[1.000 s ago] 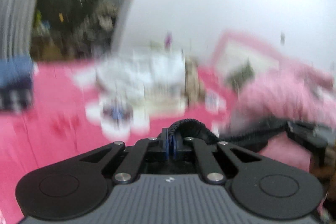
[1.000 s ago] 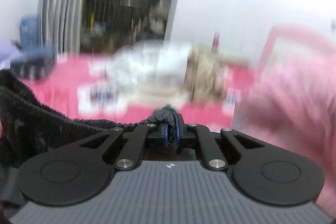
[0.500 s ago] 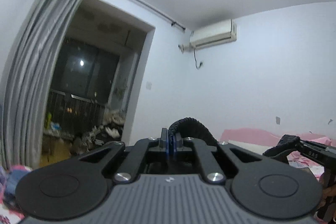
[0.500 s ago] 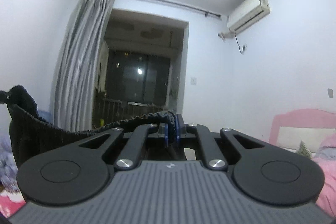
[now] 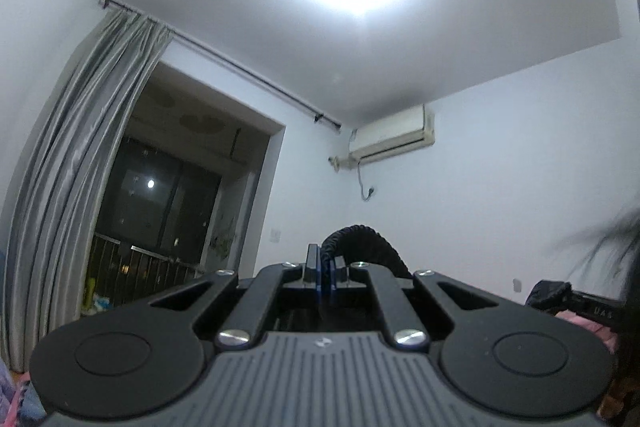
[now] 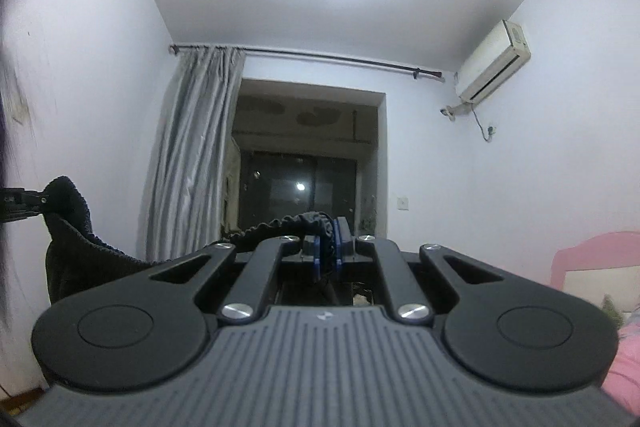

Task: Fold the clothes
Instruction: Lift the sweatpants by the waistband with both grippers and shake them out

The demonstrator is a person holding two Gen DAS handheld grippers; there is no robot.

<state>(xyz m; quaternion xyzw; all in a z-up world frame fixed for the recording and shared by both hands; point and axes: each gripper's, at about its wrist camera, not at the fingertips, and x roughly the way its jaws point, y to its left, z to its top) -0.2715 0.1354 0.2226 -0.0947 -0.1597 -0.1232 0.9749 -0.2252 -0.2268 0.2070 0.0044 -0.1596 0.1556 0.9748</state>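
Both the left gripper and the right gripper have their fingers pinched tight on the ribbed band of the black knitted garment, at lower centre of each view, so keeping that band taut and level should let it hang straight.

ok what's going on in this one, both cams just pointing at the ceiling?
A person is holding a black garment up in the air, one hand-held gripper at each end. The left hand-held gripper is shut on its ribbed elastic edge, and the right hand-held gripper is shut on the same edge further along. The fabric hangs between them, above the pink bed. No fold has been made yet.
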